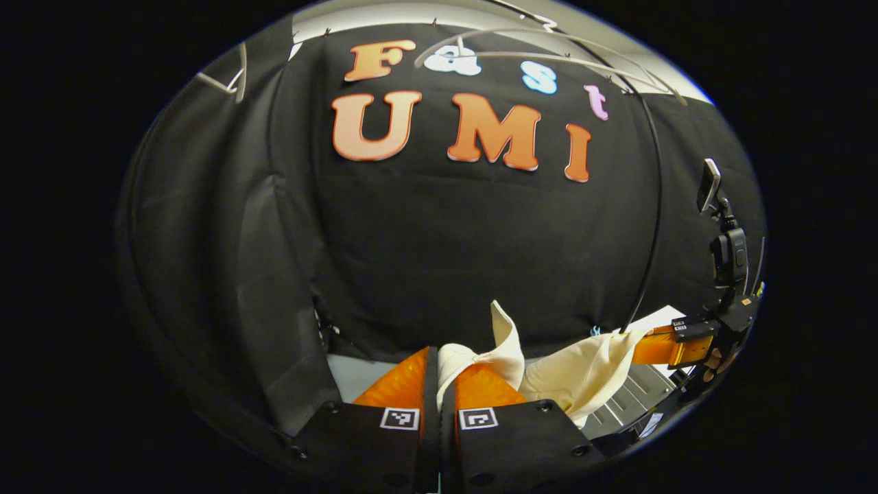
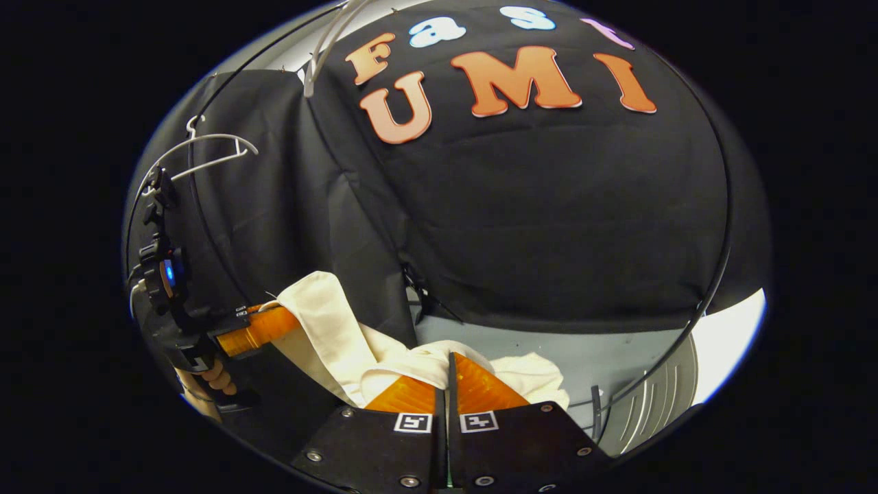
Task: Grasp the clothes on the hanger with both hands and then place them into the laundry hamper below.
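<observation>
A cream garment (image 1: 583, 374) hangs stretched between my two grippers. In the left gripper view my left gripper (image 1: 439, 360) is shut on one bunched end of it, and the cloth runs right to my right gripper (image 1: 651, 346), held by a hand. In the right gripper view my right gripper (image 2: 449, 363) is shut on the garment (image 2: 329, 329), which rises left to my left gripper (image 2: 274, 326). The grey slatted laundry hamper (image 1: 631, 398) sits below the cloth; its rim (image 2: 651, 405) shows at lower right. Bare white hangers (image 1: 549, 58) hang overhead.
Another white hanger (image 2: 206, 147) hangs at upper left in the right gripper view. A thin dark hoop (image 2: 713, 274) curves down toward the hamper. Pale floor (image 2: 590, 357) lies under the black cloth wall.
</observation>
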The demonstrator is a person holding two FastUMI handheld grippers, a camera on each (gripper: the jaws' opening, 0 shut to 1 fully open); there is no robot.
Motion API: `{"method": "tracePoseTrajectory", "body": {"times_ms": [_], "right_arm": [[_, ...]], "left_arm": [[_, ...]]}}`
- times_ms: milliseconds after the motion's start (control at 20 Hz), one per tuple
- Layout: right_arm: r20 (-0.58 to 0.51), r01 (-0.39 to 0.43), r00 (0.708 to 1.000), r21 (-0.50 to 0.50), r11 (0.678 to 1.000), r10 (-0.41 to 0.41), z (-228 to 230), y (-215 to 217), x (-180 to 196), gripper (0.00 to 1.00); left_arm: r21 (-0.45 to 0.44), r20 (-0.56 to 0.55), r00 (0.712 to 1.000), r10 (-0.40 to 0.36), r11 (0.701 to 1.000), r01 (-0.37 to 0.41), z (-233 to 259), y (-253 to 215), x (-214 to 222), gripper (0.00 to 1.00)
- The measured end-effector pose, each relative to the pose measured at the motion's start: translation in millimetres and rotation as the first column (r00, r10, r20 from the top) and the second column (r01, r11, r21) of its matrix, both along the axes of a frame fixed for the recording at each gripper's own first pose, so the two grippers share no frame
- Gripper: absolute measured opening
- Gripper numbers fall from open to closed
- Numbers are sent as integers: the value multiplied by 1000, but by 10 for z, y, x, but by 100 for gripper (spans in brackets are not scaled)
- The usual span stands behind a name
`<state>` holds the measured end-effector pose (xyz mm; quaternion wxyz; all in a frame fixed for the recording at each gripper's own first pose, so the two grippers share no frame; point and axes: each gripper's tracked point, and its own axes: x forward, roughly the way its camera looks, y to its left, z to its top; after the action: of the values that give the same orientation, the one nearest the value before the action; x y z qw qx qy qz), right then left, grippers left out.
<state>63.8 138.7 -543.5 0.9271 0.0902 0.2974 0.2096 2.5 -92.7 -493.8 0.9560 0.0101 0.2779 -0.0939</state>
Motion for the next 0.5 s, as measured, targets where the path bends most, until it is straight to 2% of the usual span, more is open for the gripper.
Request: {"method": "tracePoseTrajectory", "body": {"times_ms": [250,500], "right_arm": [[-153,32,987,-99,995,-47,-1264,-256,-127,1],[-274,22,959,-200,980,-77,-2226,-349,-224,2]], "left_arm": [[24,-177,984,23,1000,-20,-1056,51,-327,7],[54,-359,933,10,998,10,-2034,-45,-589,7]]}}
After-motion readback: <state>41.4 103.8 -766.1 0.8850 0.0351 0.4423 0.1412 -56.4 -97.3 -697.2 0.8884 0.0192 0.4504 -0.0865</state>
